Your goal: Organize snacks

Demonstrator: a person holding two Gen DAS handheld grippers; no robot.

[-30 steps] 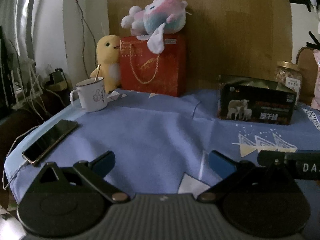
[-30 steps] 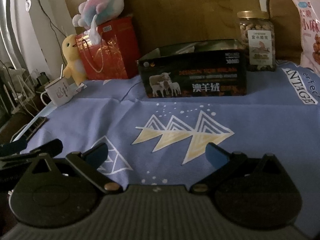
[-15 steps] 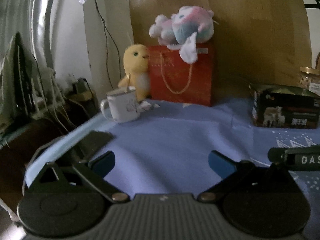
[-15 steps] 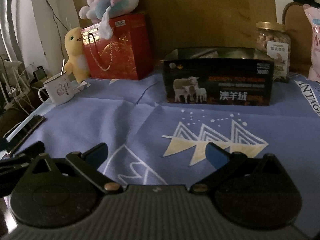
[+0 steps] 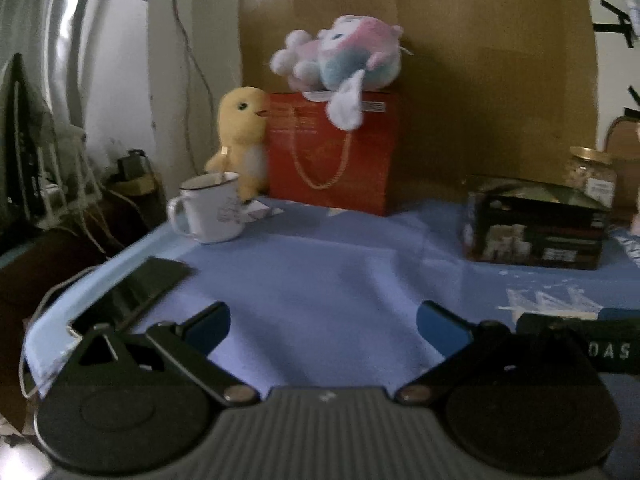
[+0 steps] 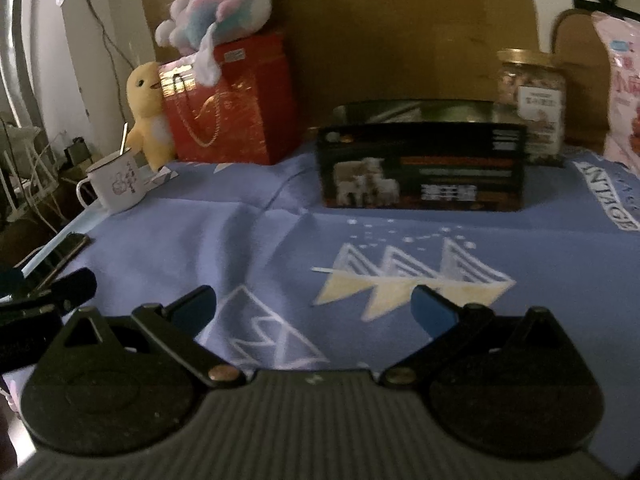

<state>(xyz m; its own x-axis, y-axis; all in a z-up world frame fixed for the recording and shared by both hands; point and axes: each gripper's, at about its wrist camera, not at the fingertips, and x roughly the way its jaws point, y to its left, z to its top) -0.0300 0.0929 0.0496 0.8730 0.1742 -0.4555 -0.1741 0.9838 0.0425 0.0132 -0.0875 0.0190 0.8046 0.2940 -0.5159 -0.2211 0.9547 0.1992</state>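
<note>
A dark open box with a sheep picture (image 6: 422, 168) stands on the blue cloth, ahead of my right gripper (image 6: 314, 308); it also shows at the right in the left wrist view (image 5: 536, 226). A glass snack jar with a gold lid (image 6: 532, 96) stands behind the box, and a pink snack bag (image 6: 620, 80) stands at the far right. My left gripper (image 5: 322, 326) is open and empty above the cloth. My right gripper is open and empty too.
A red gift bag (image 5: 330, 152) with a pink plush toy (image 5: 340, 54) on top stands at the back. A yellow duck plush (image 5: 242, 136) and a white mug (image 5: 210, 210) stand left of it. A phone (image 5: 132, 294) lies near the left table edge.
Both views have shifted: the left gripper has turned right and back a little, the right gripper has turned left, so the box sits more central. Both stay open.
</note>
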